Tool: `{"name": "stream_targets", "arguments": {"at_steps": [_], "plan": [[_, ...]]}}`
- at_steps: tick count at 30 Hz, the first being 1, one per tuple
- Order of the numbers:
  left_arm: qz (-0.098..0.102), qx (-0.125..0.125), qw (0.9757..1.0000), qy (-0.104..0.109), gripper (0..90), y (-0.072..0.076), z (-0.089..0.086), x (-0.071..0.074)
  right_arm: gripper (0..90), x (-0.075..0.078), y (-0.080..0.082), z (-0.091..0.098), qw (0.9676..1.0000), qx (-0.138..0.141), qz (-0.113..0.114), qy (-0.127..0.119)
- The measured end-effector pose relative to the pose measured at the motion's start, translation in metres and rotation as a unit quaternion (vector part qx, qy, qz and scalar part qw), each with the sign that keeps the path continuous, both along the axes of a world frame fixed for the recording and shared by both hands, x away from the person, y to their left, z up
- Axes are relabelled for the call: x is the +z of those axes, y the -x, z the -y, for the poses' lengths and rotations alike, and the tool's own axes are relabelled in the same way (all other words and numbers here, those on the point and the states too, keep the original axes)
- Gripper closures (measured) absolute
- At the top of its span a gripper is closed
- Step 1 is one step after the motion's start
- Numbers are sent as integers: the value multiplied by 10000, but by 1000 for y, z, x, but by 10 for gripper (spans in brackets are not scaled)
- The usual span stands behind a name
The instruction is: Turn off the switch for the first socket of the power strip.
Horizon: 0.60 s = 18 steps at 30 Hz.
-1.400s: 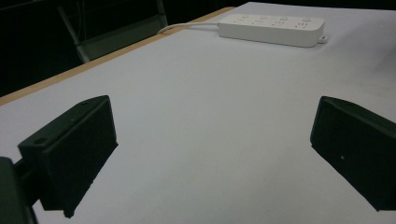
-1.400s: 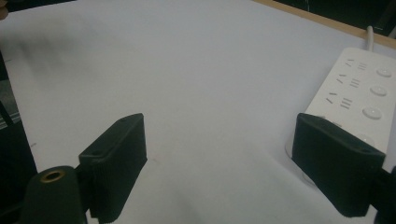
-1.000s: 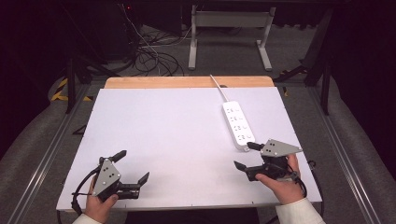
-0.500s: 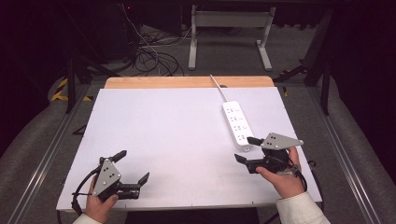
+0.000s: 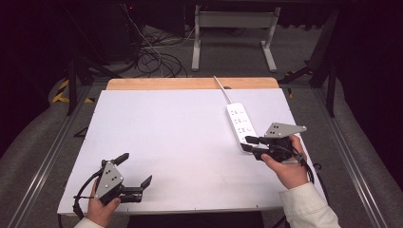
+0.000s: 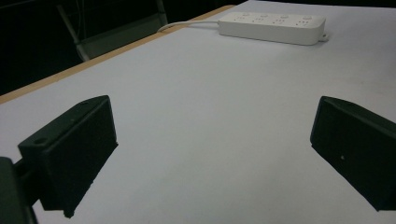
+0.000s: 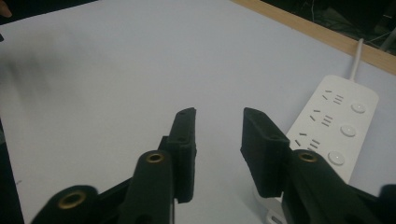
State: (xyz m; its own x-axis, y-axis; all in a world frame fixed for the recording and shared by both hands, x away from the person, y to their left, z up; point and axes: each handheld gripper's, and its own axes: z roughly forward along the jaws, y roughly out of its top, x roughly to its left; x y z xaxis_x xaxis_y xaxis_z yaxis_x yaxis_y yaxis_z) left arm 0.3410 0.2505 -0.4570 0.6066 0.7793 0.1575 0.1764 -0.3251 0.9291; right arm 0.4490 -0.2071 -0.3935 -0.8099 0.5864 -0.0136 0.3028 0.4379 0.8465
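Power strip (image 5: 241,126): lies flat at the table's (image 5: 166,142) right side.
Right gripper (image 5: 251,145): at its near end, jaws just narrowed, nothing between them.
Left gripper (image 5: 134,168): jaws wide, holding nothing.
Tip: line up slowly, then pinch the strip's sides.

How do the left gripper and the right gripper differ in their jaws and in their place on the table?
The left gripper has its jaws spread wide, while the right gripper has just been closing its jaws to a narrow gap with nothing between them. The left gripper sits near the table's front edge, far from the power strip; the right gripper is at the strip's near end. Both have black jaws, a grey plate on top and a hand holding them.
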Motion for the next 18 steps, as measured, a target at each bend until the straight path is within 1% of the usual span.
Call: {"name": "stream_targets", "arguments": {"at_steps": [5,8,12,15,18], "plan": [[1,0,10000,-5,8,0,0,0,732,7,-10,-3,9999,-44,-74,107],[1,-1,10000,-4,8,0,0,0,761,11,-16,-5,9998,-76,-143,116],[1,-15,10000,-10,8,0,0,0,788,15,-25,-6,9995,-193,-209,151],[10,-24,10000,-23,8,0,0,0,801,17,-32,-7,9994,-269,-4,215],[4,-22,10000,-13,8,0,0,0,810,18,-40,-7,9994,-293,51,187]]}}
